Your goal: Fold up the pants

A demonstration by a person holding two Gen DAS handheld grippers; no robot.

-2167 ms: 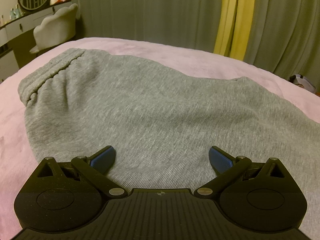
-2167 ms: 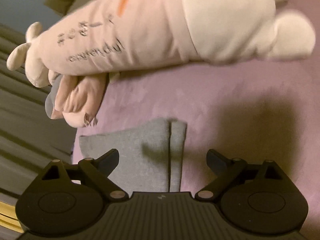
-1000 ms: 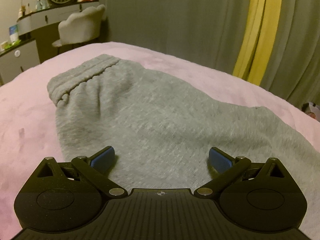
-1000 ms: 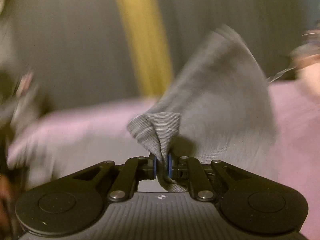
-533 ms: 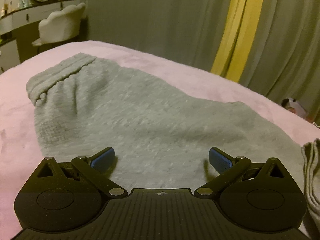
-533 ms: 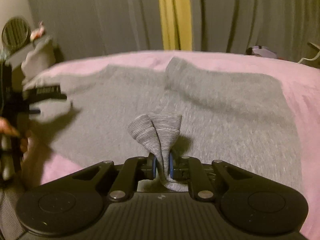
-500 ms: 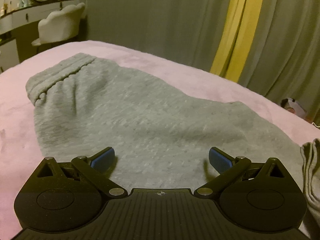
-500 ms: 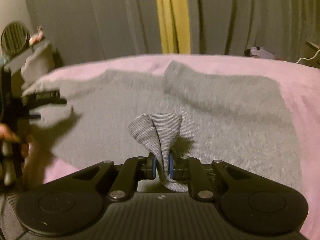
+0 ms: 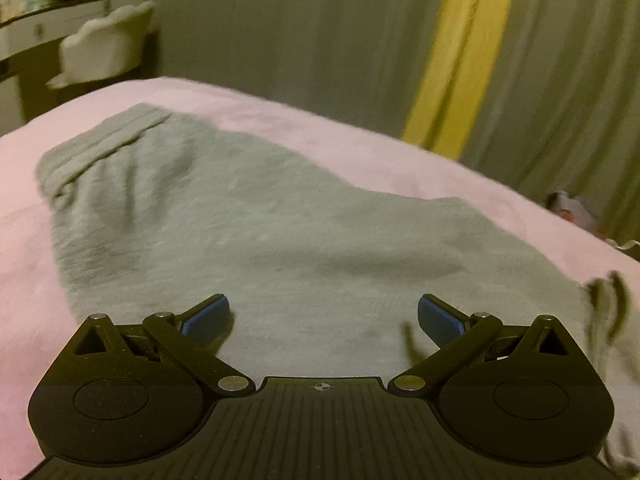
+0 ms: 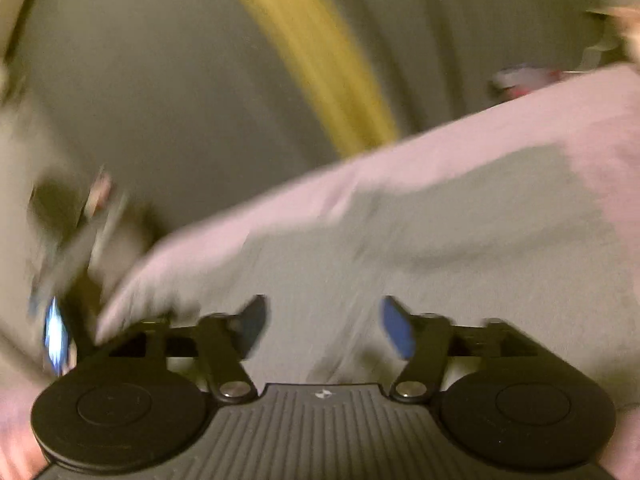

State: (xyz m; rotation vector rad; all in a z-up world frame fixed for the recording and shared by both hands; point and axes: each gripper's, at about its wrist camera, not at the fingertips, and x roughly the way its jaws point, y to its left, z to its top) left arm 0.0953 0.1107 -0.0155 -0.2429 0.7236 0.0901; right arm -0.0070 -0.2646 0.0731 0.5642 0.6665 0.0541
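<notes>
Grey sweatpants (image 9: pixel 280 232) lie spread on a pink bed (image 9: pixel 24 248), the ribbed waistband (image 9: pixel 100 148) at the far left. A folded-over cuff (image 9: pixel 608 304) rests at the right edge of the left wrist view. My left gripper (image 9: pixel 323 317) hovers just above the grey cloth, open, nothing between its blue pads. In the blurred right wrist view the pants (image 10: pixel 460 240) stretch ahead. My right gripper (image 10: pixel 324 327) is over them with its jaws opening, and nothing is between the pads.
Grey curtains with a yellow strip (image 9: pixel 464 52) hang behind the bed. A pale chair (image 9: pixel 104 48) and a dressing table (image 9: pixel 32 28) stand at the far left. A small object (image 9: pixel 572 212) lies off the bed's far right edge. The other gripper (image 10: pixel 60 280) shows blurred at the right wrist view's left.
My right gripper, which pinched the grey cuff half a second ago, has let it go and spread its jaws; its view rolled and blurred. The left gripper's view shifted slightly.
</notes>
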